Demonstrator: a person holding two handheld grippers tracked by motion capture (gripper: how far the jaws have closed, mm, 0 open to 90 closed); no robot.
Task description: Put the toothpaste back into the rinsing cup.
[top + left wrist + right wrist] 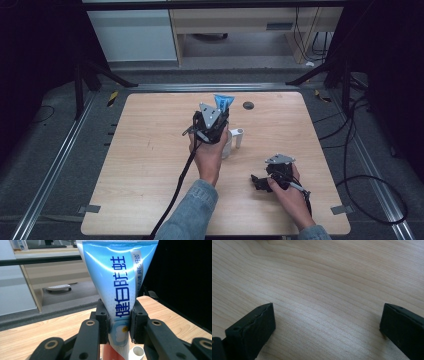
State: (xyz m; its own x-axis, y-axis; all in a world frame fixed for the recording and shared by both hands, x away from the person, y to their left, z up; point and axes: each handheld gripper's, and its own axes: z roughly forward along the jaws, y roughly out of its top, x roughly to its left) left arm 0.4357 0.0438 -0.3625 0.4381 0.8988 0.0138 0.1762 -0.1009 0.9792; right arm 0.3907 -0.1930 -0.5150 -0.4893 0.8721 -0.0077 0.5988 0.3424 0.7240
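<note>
Left gripper [216,116] sits centre of the high view, a bit above the middle of the light wooden worktop [150,160], clamped on a blue-and-white soft plastic toothpaste tube [223,101]. In the left gripper view the tube [120,282] rises between the two black jaws with its wide crimped end up toward the top of the frame; both pads press its narrower lower part, Chinese print facing the camera. A red band shows on the tube at the bottom edge of that frame. So the grasp is done and the tube is lifted, held roughly upright.

Just right of the left gripper in the high view is a white cylindrical piece [238,137], looks like a small plastic cup or holder with a tube-shaped bit; a white round opening [137,352] peeks out at bottom centre-right of the left gripper view, below the jaws. Can't tell if the tube's cap end is already inside it or hanging above it, since the hand covers that spot.

Right gripper [256,181] is lower right of the high view, resting low near the worktop, well apart from the tube. In the right gripper view its jaws stand wide apart with bare wood grain between them: released, holding nothing.

Progress guess: pick-up finished, tube brought over the white holder. Left to do: seat the tube in the holder, or pass it on, then let go. Right gripper looks idle so far.
</note>
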